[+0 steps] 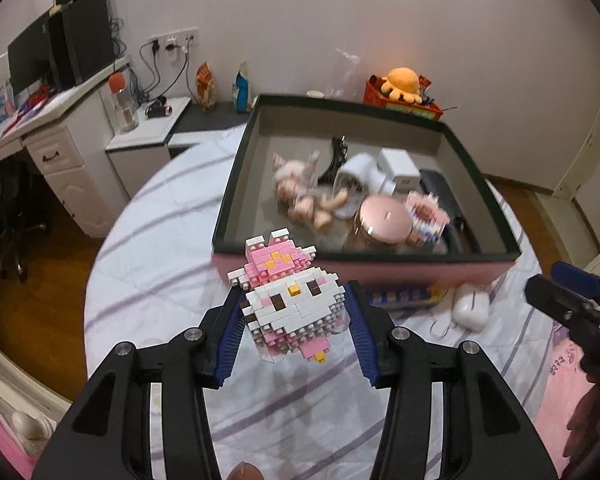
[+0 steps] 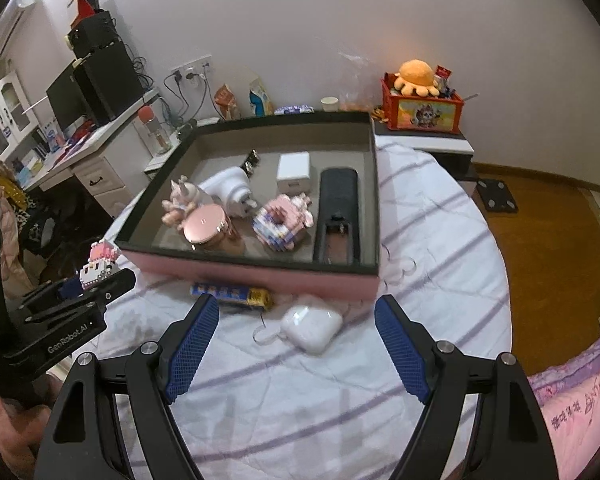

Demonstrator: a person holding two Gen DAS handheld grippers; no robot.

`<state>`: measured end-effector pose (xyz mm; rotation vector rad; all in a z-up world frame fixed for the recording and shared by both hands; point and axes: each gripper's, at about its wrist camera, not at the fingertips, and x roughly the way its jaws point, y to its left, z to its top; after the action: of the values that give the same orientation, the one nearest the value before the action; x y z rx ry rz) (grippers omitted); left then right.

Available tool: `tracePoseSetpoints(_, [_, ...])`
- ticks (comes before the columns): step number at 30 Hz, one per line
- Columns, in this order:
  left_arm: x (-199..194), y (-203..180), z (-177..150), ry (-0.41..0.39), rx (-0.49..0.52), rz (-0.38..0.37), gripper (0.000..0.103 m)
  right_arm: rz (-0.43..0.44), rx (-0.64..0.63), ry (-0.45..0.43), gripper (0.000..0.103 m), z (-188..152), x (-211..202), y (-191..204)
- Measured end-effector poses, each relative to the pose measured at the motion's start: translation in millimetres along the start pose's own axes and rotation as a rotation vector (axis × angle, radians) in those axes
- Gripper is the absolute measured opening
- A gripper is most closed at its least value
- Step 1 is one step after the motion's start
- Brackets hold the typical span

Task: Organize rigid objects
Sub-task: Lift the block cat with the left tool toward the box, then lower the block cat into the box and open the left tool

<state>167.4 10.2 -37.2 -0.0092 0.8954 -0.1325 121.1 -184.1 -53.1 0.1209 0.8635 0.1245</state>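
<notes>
Left wrist view first: the left gripper (image 1: 294,312) has its blue pads clamped on a little brick-built figure (image 1: 290,300), pink and white with a yellow beak-ish bit, sitting low center in the frame and clear of the striped bedspread (image 1: 172,240). The pads bite its white head from both sides. Its face looks toward the camera, the pink bow end points up toward the box (image 1: 380,258), and the feet point down toward the bottom edge, so its long axis runs roughly bottom to top in the picture. My guess is it's light and stiff but brittle; studs pop off if you squeeze hard or bump it, so the wide flat sides of the head look like the sane place to hold it. The box fills the middle right, already holding a doll, a pink-lidded jar and another block model. It's blurry in there.

Right wrist view: the right gripper (image 2: 296,340) has its fingers well apart with nothing between them, hovering over the bedspread at bottom center. Just beyond the fingertips lies a white earbud case (image 2: 310,328), smooth and rounded, probably slippery, so grab it across the narrow sides. A blue and yellow pack (image 2: 232,294) sits tight against the box's pink front wall. The held figure shows at the left edge.
</notes>
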Motion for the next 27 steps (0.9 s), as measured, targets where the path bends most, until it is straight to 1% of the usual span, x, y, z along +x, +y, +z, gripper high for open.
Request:
tracePoseSetpoints(4, [2.2, -2.6, 31.4, -0.028, 0.025, -0.005, 0.049, 0.008, -0.021, -0.018, 0.082, 22.7, 8.2, 5.4])
tracePoseSetpoints(9, [24.9, -2.7, 76.9, -0.039, 0.043, -0.018, 0.049, 0.018, -0.043, -0.031, 0.082, 60.0, 32.1, 8.8])
tracePoseSetpoints(14, [71.1, -0.3, 118.3, -0.012, 0.055, -0.02, 0.049, 0.025, -0.068, -0.022, 0.082, 94.5, 66.6, 11.6])
tracePoseSetpoints(18, [109.9, 1.9, 148.0, 0.018, 0.059, -0.011, 0.049, 0.026, -0.071, 0.001, 0.082, 118.3, 95.9, 8.0])
tracePoseSetpoints(22, [136.5, 1.3, 162.3, 0.043, 0.062, -0.003, 0.05, 0.006, -0.073, 0.026, 0.082, 134.0, 119.0, 1.1])
tracePoseSetpoints(27, [162.7, -2.4, 163.1, 0.098, 0.066, 0.011, 0.05, -0.009, -0.079, 0.062, 0.082, 141.4, 141.7, -3.6])
